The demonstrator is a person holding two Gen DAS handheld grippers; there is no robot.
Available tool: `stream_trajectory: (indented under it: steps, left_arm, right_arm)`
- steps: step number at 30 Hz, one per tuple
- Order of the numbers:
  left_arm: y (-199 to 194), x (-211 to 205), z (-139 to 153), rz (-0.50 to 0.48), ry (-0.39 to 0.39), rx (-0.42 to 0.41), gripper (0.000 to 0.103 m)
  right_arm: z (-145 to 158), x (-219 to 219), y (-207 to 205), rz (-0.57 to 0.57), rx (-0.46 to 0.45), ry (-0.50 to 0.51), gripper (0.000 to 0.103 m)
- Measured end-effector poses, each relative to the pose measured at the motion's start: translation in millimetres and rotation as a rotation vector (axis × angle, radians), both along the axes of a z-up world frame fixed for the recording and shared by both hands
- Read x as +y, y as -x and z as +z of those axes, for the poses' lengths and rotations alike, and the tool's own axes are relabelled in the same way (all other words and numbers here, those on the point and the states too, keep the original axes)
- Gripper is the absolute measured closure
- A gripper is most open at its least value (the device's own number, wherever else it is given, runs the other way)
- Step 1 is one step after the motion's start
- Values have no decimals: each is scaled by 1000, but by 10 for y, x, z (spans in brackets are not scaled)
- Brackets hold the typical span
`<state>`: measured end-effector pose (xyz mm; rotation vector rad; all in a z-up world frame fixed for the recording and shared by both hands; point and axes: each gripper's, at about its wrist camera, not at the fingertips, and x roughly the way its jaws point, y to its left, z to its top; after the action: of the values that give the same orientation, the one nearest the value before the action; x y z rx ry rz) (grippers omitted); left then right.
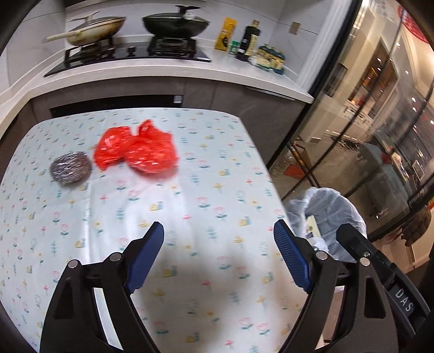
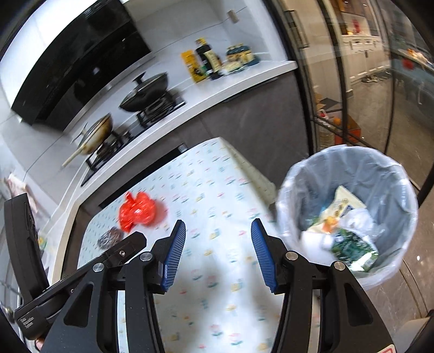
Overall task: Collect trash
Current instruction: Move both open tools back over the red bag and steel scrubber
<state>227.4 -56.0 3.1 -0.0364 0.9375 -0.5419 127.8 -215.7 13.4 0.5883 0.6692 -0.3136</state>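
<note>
A crumpled red plastic bag (image 1: pixel 137 149) lies on the flowered tablecloth (image 1: pixel 190 211), with a steel wool scrubber (image 1: pixel 70 167) just left of it. My left gripper (image 1: pixel 218 230) hovers open over the near part of the table, empty, well short of both. In the right wrist view the red bag (image 2: pixel 138 211) and scrubber (image 2: pixel 109 236) sit far left. My right gripper (image 2: pixel 218 226) is open and empty above the table's right part. The lined trash bin (image 2: pixel 350 173) stands beside the table on the right, holding wrappers and paper. The bin (image 1: pixel 329 214) also shows past my left gripper's right finger.
Behind the table runs a white counter (image 1: pixel 168 72) with a gas hob, two lidded pans (image 1: pixel 173 23), and bottles and jars (image 1: pixel 249 40). Glass sliding doors (image 1: pixel 366 122) stand to the right. The other gripper's body (image 2: pixel 67 277) crosses the lower left of the right wrist view.
</note>
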Motion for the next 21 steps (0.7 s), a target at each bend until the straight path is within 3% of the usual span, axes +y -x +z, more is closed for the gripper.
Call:
stream_trajectory:
  steps: [11,14,21]
  left_arm:
    - [-506,947,-232,167,-41,20,14]
    - [-695,1182,-305,209,-45,34,12]
    - [-1097,1446,-490,251,-67,44,10]
  right_arm:
    - [-147,747,-740,148,37,12,53]
    - [-225,918,-974,175,47,18,48]
    - [-419,1088,-1523,208,71,26,45]
